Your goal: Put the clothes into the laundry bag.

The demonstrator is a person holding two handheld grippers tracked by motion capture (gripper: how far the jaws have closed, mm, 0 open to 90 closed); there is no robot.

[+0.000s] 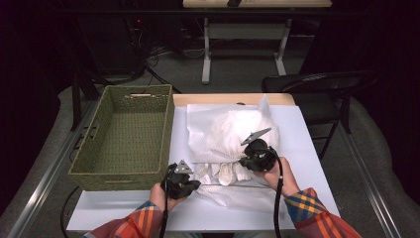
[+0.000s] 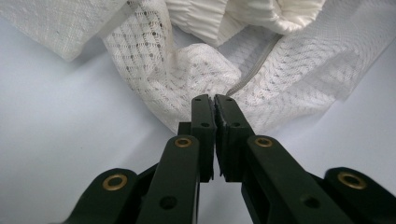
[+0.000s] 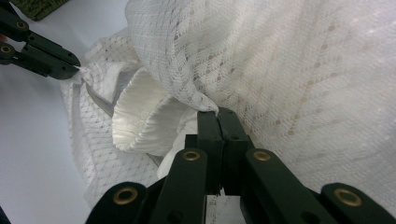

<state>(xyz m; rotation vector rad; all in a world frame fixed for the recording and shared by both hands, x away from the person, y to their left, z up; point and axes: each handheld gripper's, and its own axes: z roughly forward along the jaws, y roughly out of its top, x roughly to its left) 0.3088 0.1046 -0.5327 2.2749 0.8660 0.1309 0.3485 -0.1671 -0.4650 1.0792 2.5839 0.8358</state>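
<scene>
Both claws pinched on the white mesh laundry bag (image 1: 233, 136) at the desk's (image 1: 307, 148) near-centre: left claw (image 2: 214, 100) on the zipper-side edge, right claw (image 3: 218, 113) on the upper lip. We're holding the mouth open around the white pleated garment (image 3: 140, 121). Next, likely spread and seat it, then the green woven basket (image 1: 126, 136).

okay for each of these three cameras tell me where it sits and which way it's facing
High view: above the person's side, looking forward and down at the table, wicker basket, both forearms.
Left gripper view: on the left claw, looking along its shut jaws pinching the white mesh bag.
Right gripper view: on the right claw, also pinching mesh.
Shared: the bag; the left claw.
</scene>
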